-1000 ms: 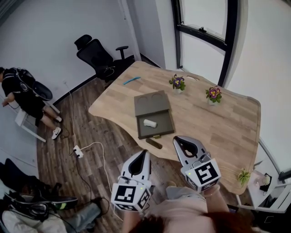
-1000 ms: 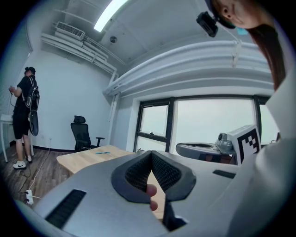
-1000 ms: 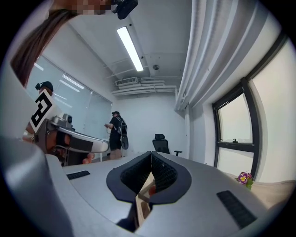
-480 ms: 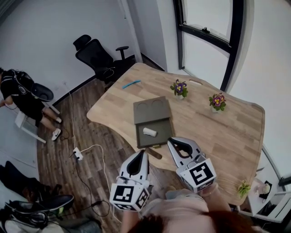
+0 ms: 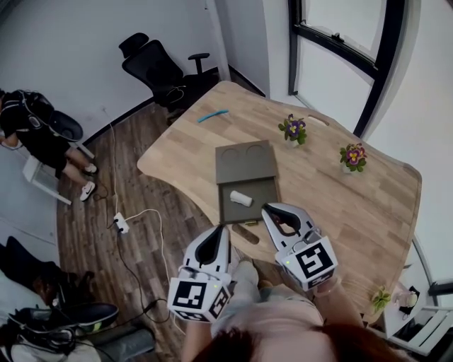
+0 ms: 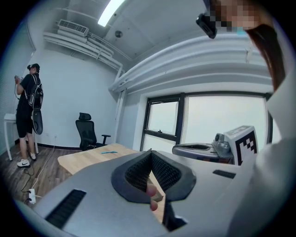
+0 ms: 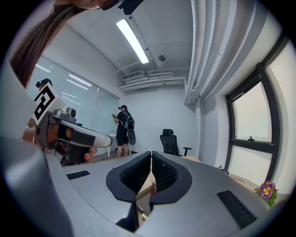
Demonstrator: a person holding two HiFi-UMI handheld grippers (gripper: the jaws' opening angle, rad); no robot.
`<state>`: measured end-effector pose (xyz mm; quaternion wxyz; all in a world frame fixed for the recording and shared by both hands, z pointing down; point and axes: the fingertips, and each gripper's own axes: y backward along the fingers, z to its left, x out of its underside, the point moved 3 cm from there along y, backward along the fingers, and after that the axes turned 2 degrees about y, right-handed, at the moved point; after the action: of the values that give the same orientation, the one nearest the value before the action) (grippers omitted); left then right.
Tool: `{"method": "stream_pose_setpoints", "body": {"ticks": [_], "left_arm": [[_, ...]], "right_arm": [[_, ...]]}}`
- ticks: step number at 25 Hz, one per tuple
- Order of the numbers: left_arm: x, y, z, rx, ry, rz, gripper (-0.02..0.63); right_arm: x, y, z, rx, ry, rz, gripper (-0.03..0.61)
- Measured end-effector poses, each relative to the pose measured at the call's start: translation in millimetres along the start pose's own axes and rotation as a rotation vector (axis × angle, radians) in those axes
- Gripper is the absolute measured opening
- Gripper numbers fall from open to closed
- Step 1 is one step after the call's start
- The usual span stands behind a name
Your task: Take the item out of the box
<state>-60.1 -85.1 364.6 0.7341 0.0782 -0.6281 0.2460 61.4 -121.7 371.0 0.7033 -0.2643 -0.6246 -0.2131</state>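
Left gripper [image 5: 220, 233]: jaws together, empty, held off the table's near edge.
Right gripper [image 5: 273, 212]: jaws together, empty, overlapping the box's near corner in the head view.
Box [image 5: 262, 194]: open, with its lid [image 5: 245, 161] flat behind it.
Item [image 5: 241, 199]: white roll lying inside the box.
Table [image 5: 354, 205]: purple flower pot [image 5: 294, 130], second flower pot [image 5: 352, 155] and blue tool [image 5: 212, 116], all well apart from the box.
Beyond the table: office chair [image 5: 159, 67], person [image 5: 32, 134].

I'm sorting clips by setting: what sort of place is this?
Most likely an office or meeting room: a large wooden table, a black swivel office chair by the wall, and tall dark-framed windows.
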Motion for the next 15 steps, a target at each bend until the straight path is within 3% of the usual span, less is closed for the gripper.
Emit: {"method": "stream_pose_setpoints", "body": {"ticks": [15], "left_arm": [[-9.6,-44.5,50.0,0.077,-0.017,0.011,0.0]], "right_arm": [[21.0,-58.6,-13.1,0.016,0.012,0.087,0.002]]}}
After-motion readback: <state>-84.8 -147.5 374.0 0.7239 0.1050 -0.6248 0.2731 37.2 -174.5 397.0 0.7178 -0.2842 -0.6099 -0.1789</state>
